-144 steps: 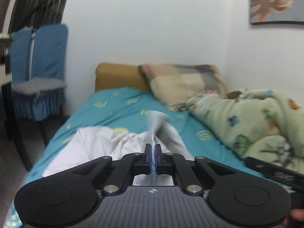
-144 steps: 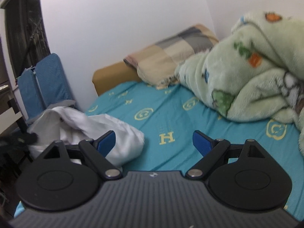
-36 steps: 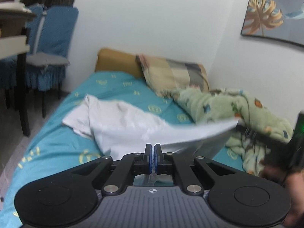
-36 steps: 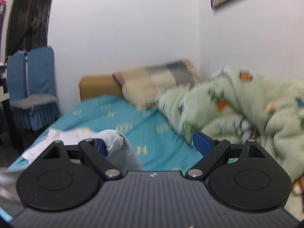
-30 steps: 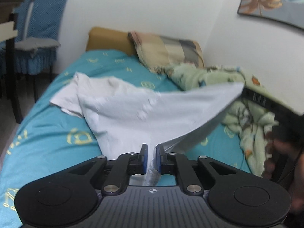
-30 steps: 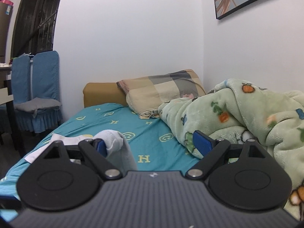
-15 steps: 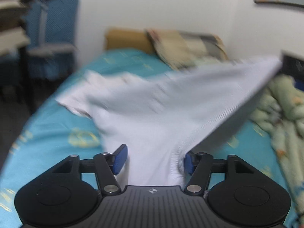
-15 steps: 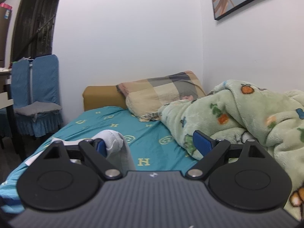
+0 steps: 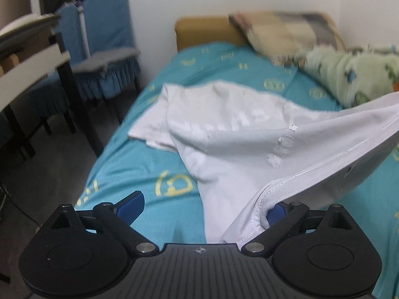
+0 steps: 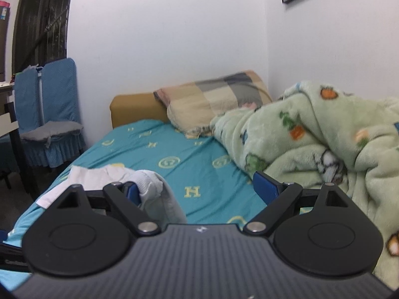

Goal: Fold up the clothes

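Note:
A white garment (image 9: 224, 134) lies spread on the teal bed sheet (image 9: 139, 172), its near hem lifted and stretched to the right edge of the left wrist view. My left gripper (image 9: 204, 206) is open; the hem drapes over its right finger (image 9: 276, 211) and hangs between the jaws. My right gripper (image 10: 197, 189) is open wide; a bunched part of the white garment (image 10: 149, 182) hooks over its left finger (image 10: 132, 191).
A green fleece blanket (image 10: 324, 144) is heaped along the bed's right side. A checked pillow (image 10: 214, 99) leans on the tan headboard (image 10: 132, 109). A blue-covered chair (image 9: 104, 49) and a table (image 9: 30, 49) stand left of the bed.
My left gripper opened from shut on the garment's hem to wide open, and the hem now rests on its right finger. The garment has been pulled out flatter across the bed.

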Demonstrator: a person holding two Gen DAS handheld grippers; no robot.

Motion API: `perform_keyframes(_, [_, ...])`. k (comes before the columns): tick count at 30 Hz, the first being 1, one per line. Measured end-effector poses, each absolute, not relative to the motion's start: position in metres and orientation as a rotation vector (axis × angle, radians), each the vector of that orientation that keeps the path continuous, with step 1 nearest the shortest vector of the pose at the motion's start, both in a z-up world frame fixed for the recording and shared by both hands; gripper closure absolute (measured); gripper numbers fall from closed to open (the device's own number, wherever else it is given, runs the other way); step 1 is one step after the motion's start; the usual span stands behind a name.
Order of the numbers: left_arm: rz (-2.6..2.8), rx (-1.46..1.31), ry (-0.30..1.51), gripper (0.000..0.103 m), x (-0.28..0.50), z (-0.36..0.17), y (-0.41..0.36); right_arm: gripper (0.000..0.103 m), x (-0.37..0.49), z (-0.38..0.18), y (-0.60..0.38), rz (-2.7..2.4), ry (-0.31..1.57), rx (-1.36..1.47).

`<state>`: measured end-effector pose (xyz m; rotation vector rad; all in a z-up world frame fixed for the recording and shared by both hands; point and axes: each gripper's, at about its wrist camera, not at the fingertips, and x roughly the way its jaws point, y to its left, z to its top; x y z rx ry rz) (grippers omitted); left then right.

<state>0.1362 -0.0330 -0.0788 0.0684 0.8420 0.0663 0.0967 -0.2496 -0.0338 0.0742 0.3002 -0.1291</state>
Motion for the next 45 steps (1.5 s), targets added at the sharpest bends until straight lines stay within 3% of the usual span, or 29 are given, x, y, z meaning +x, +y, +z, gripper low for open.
perform_keyframes(12, [0.080, 0.096, 1.127, 0.001, 0.132, -0.102, -0.048, 0.013, 0.141, -0.074, -0.251, -0.126, 0.529, 0.136])
perform_keyframes(23, [-0.035, 0.024, 1.362, 0.001, 0.113, -0.121, -0.040, 0.013, 0.156, -0.088, -0.237, -0.163, 0.602, 0.098])
perform_keyframes(45, [-0.032, -0.067, 1.244, 0.001, 0.115, -0.077, -0.034, 0.013, 0.153, -0.086, -0.242, -0.164, 0.611, 0.117])
